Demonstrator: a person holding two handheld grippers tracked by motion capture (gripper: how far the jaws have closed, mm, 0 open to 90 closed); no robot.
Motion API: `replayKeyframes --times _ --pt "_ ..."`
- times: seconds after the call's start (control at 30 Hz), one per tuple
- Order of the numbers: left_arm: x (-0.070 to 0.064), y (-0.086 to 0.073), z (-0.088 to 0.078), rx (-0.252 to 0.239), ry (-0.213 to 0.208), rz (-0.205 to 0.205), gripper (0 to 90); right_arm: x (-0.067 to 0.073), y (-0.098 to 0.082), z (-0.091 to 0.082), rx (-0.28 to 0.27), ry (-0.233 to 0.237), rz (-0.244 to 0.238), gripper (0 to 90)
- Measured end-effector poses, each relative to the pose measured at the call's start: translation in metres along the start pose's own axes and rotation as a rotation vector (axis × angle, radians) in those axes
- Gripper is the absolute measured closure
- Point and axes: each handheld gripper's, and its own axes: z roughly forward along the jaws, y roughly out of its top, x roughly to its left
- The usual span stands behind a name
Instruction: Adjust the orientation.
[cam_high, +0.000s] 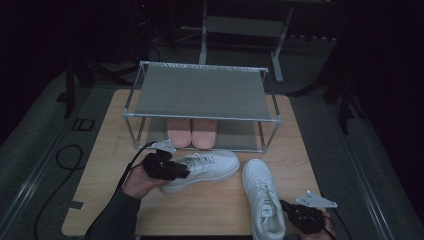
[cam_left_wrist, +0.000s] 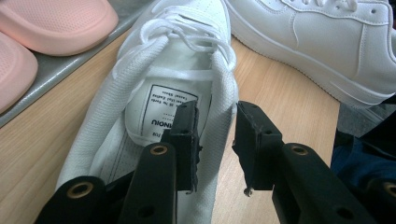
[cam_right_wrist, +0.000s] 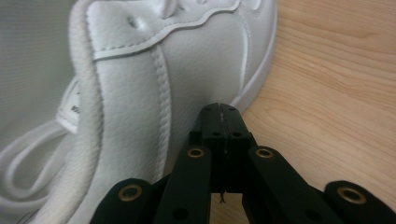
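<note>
On a wooden table (cam_high: 210, 205) in a dim room, the left gripper (cam_high: 182, 172) straddles the padded collar of a white sneaker (cam_high: 207, 167) lying sideways in front of a metal shoe rack (cam_high: 200, 95). The left gripper view shows 1 jaw inside the shoe's opening, over the printed tongue label, and the other outside; the jaws stand partly apart with the collar wall between them, though whether both pads press on it is hard to tell. A pair of pink slippers (cam_high: 191, 132) sits on the rack's lower shelf, their heels cut off by the upper shelf. To the right, a 2nd white sneaker (cam_high: 262, 197) points its toe toward the rack, its heel cut off by the frame's bottom edge. The right gripper (cam_high: 287, 207) rests just beside that shoe's outer heel side, jaws pressed fully together on nothing; its own view shows the tips close to the leather, contact uncertain. The room beyond the rack is too dark to read.
</note>
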Motion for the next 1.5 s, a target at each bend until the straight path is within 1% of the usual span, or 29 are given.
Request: replayKeyframes --times 0.07,0.1,0.13,0.2,0.23,0.27,0.3,0.33,0.37,0.4,0.43,0.47,0.57,0.6,0.63,0.7,0.77,0.8,0.83,1.07,1.1,1.17,1.2,1.3,1.37,1.43,1.47,1.5 --pt "0.000 0.000 0.000 0.000 0.000 0.000 69.5 0.001 0.000 0.000 -0.003 0.003 -0.003 90.0" --pt "0.000 0.000 0.001 0.004 -0.003 0.003 69.9 0.004 0.001 0.000 -0.004 0.023 -0.023 90.0" --pt "0.000 0.000 0.001 0.008 -0.003 0.007 69.9 0.004 0.001 0.000 -0.004 0.023 -0.023 90.0" --pt "0.000 0.000 0.002 0.007 -0.005 0.006 70.0 0.009 0.002 0.002 0.002 0.051 -0.047 90.0" --pt "0.000 0.000 0.002 0.008 -0.005 0.007 70.0 0.016 0.004 0.005 0.006 0.080 -0.072 90.0" --pt "0.000 0.000 0.001 0.010 -0.005 0.009 70.0 0.020 0.005 0.007 0.005 0.093 -0.084 90.0" --pt "0.000 0.000 0.001 0.010 -0.004 0.009 70.0 0.024 0.007 0.008 0.007 0.105 -0.098 90.0" --pt "0.000 0.000 0.001 0.010 -0.004 0.009 70.0 0.024 0.007 0.008 0.007 0.105 -0.098 90.0" --pt "0.000 0.000 0.001 0.007 -0.005 0.008 69.9 0.027 0.008 0.010 0.008 0.115 -0.109 90.0" --pt "0.000 0.000 0.001 0.007 -0.005 0.008 70.0 0.031 0.010 0.012 0.007 0.126 -0.120 90.0" --pt "-0.001 0.000 0.001 0.007 -0.005 0.008 70.0 0.038 0.013 0.017 0.007 0.152 -0.139 90.0" --pt "0.000 0.000 0.001 0.007 -0.004 0.008 70.0 0.038 0.013 0.017 0.007 0.152 -0.139 90.0" --pt "0.000 0.000 0.001 0.009 -0.003 0.009 69.9 0.048 0.018 0.024 0.006 0.202 -0.176 90.0" --pt "0.000 0.000 0.001 0.009 -0.004 0.009 69.9 0.056 0.021 0.029 0.002 0.228 -0.193 90.0" --pt "-0.001 0.000 0.001 0.007 -0.005 0.007 69.9 0.056 0.021 0.029 0.002 0.228 -0.193 90.0" --pt "-0.001 0.000 0.001 0.004 -0.003 0.008 69.9 0.063 0.025 0.035 -0.003 0.252 -0.211 90.0" --pt "-0.001 0.000 -0.001 0.003 -0.002 0.008 69.8 0.069 0.029 0.040 -0.006 0.266 -0.232 90.0" --pt "0.000 0.000 -0.002 -0.001 -0.001 0.009 69.7 0.075 0.034 0.045 -0.017 0.280 -0.247 90.0" --pt "0.000 0.000 -0.003 -0.006 -0.004 0.007 69.7 0.075 0.034 0.045 -0.017 0.280 -0.247 90.0" --pt "-0.001 0.001 -0.008 -0.026 -0.002 0.004 68.6 0.087 0.052 0.058 -0.071 0.295 -0.264 90.0" --pt "-0.001 0.001 -0.008 -0.028 -0.003 0.005 68.0 0.090 0.055 0.061 -0.078 0.303 -0.267 90.0" --pt "-0.001 0.001 -0.008 -0.028 0.001 0.007 67.3 0.092 0.056 0.063 -0.081 0.308 -0.268 90.0" --pt "-0.002 0.001 -0.008 -0.028 0.001 0.010 66.8 0.095 0.057 0.067 -0.086 0.316 -0.268 90.0" --pt "-0.002 0.001 -0.008 -0.030 0.001 0.014 65.8 0.098 0.058 0.070 -0.093 0.306 -0.275 90.0" --pt "-0.003 0.001 -0.008 -0.031 0.001 0.019 64.4 0.098 0.058 0.070 -0.109 0.308 -0.256 90.0" --pt "-0.004 0.002 -0.008 -0.030 0.003 0.027 63.2 0.098 0.058 0.069 -0.107 0.311 -0.256 90.0" --pt "-0.005 0.002 -0.008 -0.032 0.009 0.037 61.1 0.097 0.057 0.068 -0.111 0.317 -0.258 90.0" --pt "-0.005 0.002 -0.008 -0.032 0.009 0.037 59.8 0.097 0.057 0.068 -0.111 0.317 -0.258 90.0"
